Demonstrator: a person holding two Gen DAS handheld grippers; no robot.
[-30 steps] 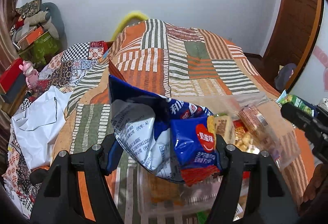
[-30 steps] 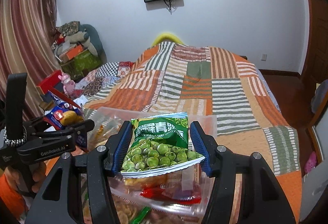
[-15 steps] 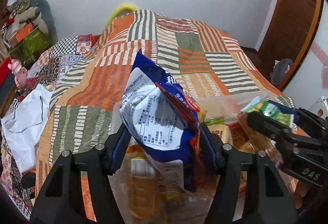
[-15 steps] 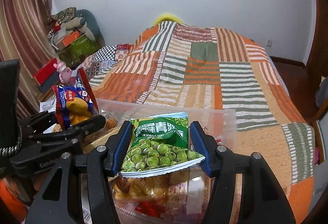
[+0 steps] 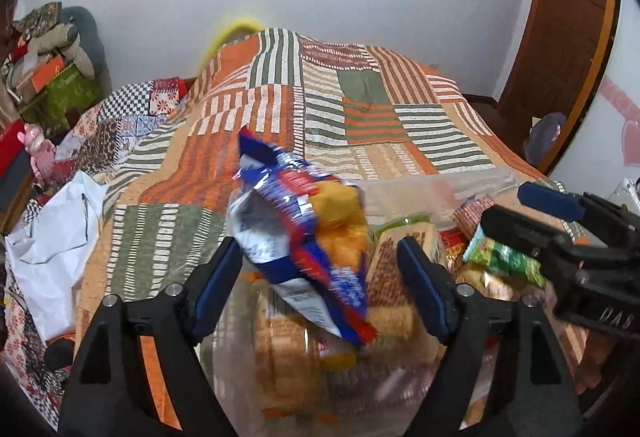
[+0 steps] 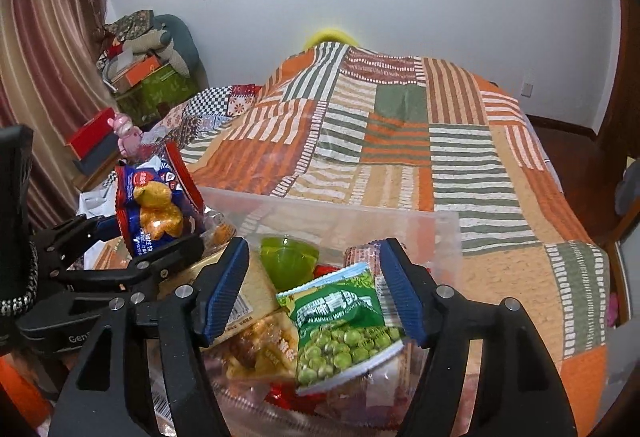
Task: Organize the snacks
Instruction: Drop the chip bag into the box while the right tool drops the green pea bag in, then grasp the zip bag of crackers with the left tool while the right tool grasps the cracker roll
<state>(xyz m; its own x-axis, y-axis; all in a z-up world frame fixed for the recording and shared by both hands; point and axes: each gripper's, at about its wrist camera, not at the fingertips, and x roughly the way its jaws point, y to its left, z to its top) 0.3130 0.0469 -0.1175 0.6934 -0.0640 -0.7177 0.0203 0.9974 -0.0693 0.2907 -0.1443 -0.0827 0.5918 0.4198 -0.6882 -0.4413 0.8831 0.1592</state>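
Observation:
A clear plastic box (image 6: 340,215) full of snack packets rests on the bed below both grippers. My left gripper (image 5: 318,243) hangs over it, jaws opening. A blue snack bag (image 5: 304,237) sits blurred and tilted between the jaws, and the right pad (image 5: 424,285) is clear of it. My right gripper (image 6: 314,243) is also opening. A green pea bag (image 6: 344,325) lies tilted between its jaws, apart from the left pad (image 6: 224,289) and resting low on the packets. The left wrist view shows the pea bag (image 5: 504,257) under the right gripper (image 5: 560,229).
A striped patchwork quilt (image 6: 400,141) covers the bed beyond the box. A white plastic bag (image 5: 52,237) lies at the bed's left edge. Boxes and soft toys (image 6: 144,65) pile up by the curtain. A wooden door (image 5: 560,49) stands at right.
Both grippers' jaws have widened. The blue bag, gripped upright before, now tips over loose between the left jaws. The pea bag has slipped lower and tilted in the right jaws.

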